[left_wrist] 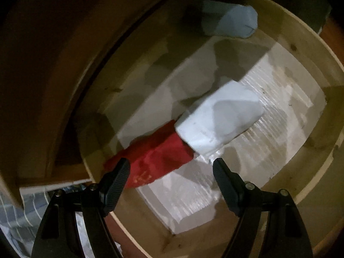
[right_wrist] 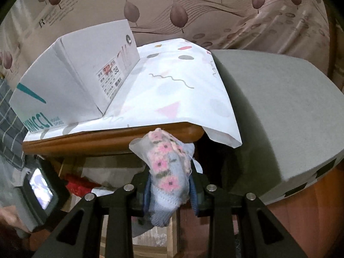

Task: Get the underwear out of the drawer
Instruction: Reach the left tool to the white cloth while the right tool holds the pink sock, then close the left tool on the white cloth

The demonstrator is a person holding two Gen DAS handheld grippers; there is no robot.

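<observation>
In the left wrist view the wooden drawer (left_wrist: 309,49) stands open below me. Inside lie a red folded piece of underwear (left_wrist: 159,159), a white folded piece (left_wrist: 219,118) partly over it, and a light blue roll (left_wrist: 232,20) at the far end. My left gripper (left_wrist: 171,172) is open and empty just above the red piece. In the right wrist view my right gripper (right_wrist: 169,182) is shut on a blue floral piece of underwear in a clear bag (right_wrist: 169,172), held up in front of the table edge (right_wrist: 107,139).
A white shoe box (right_wrist: 75,79) stands on a patterned white cloth (right_wrist: 172,90) over the wooden table. A grey mattress (right_wrist: 279,111) lies to the right. The left gripper's body with its small screen (right_wrist: 40,189) shows at lower left. White liner paper (left_wrist: 268,111) covers the drawer bottom.
</observation>
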